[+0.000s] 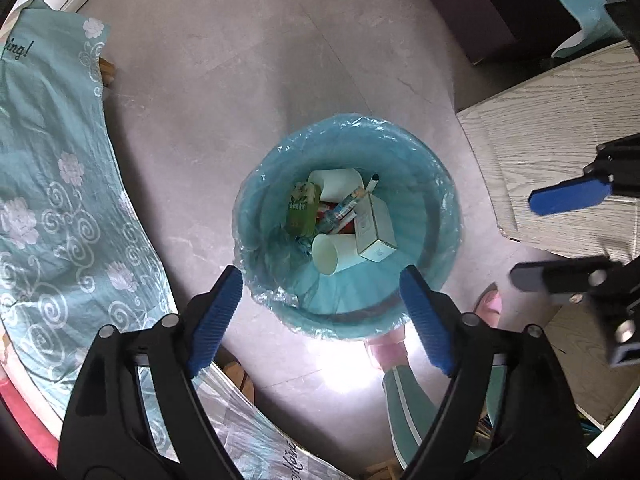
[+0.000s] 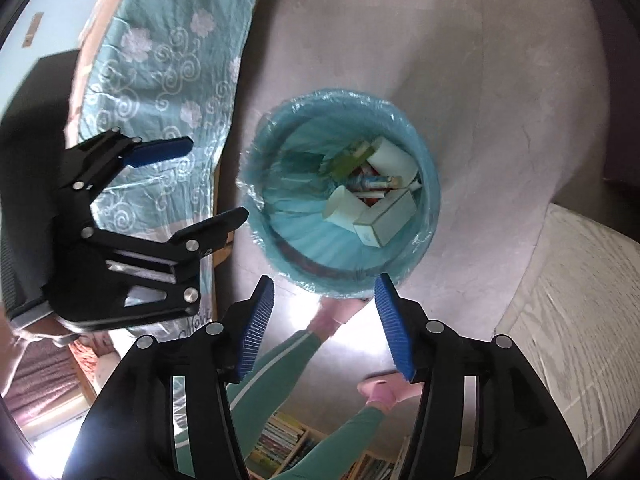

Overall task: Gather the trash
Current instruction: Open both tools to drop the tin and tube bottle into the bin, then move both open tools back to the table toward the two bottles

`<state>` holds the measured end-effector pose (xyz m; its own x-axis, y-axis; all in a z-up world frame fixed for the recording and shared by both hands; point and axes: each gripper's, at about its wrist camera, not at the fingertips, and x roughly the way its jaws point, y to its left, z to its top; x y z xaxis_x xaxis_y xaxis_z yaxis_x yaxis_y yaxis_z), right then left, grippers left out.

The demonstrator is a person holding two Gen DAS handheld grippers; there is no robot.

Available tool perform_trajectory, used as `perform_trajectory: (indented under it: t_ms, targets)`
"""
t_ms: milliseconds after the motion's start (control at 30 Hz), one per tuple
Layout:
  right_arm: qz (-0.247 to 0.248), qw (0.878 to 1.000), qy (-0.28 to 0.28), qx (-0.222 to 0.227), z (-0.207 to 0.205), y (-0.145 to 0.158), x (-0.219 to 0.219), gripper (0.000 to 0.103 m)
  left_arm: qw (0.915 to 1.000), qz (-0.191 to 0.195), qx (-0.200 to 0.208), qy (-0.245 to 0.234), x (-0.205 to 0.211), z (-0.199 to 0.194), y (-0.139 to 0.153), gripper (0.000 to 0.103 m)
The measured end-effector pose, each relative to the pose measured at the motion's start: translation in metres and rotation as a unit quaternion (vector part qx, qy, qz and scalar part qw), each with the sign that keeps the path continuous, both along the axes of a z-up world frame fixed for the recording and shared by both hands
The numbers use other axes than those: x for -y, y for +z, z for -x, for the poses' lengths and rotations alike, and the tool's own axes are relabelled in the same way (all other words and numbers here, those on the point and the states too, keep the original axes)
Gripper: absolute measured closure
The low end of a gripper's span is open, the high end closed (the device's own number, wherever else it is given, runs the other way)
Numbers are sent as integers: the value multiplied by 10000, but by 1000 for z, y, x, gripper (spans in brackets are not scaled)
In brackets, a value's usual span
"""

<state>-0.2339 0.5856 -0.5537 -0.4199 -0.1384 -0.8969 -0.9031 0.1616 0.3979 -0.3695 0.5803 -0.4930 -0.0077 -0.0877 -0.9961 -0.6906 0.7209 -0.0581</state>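
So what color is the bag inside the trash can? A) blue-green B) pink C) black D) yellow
A: the plastic liner folded over the rim of the trash can is a see-through blue-green, with white paper cups and a small white box lying on it at the bottom.
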Motion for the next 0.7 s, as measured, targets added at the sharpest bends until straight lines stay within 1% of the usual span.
perform_trajectory:
  t_ms: [67, 133, 167, 200, 300, 333, 433, 500, 533, 567, 600, 633, 667, 700]
  targets:
    - [-85, 9999, -47, 66, -4, 19, 4, 49, 10000, -47, 13, 6, 2, 2, 11, 25]
    - [-162, 9998, -113, 87, -6, 38, 8, 49, 9999, -84, 64, 6, 5, 7, 32, 24]
    - [-241, 9996, -148, 94, -7, 53, 10, 49, 9999, -127, 81, -12, 8, 10, 44, 24]
    - [-337, 9993, -155, 99, -7, 70, 13, 49, 9998, -169, 108, -43, 10, 12, 54, 24]
    - [-628, 9980, -19, 53, -3, 120, 19, 49, 9989, -362, 182, -234, 18, 19, 97, 24]
    - [-830, 9964, 106, 96, 0, 147, 21, 49, 9984, -435, 210, -309, 20, 22, 112, 24]
    - [-1213, 9923, 218, 118, 2, 203, 27, 48, 9958, -689, 205, -558, 29, 31, 160, 24]
    - [-1589, 9870, 220, 105, 3, 252, 36, 37, 9936, -872, 187, -696, 35, 36, 193, 22]
    - [-1764, 9840, 220, 84, 3, 275, 42, 35, 9928, -911, 224, -746, 38, 38, 208, 20]
    - [-1873, 9820, 216, 112, 2, 290, 46, 31, 9918, -966, 292, -789, 41, 39, 224, 19]
    - [-2035, 9787, 166, 196, 0, 313, 54, 28, 9907, -1015, 379, -829, 45, 39, 236, 18]
    - [-2183, 9755, 81, 244, -5, 334, 63, 26, 9894, -1042, 484, -892, 50, 39, 249, 17]
    - [-2320, 9724, -52, 244, -11, 353, 71, 21, 9876, -1071, 590, -987, 56, 38, 267, 16]
    - [-2460, 9688, -203, 219, -17, 371, 82, 17, 9864, -1104, 622, -1051, 61, 36, 277, 13]
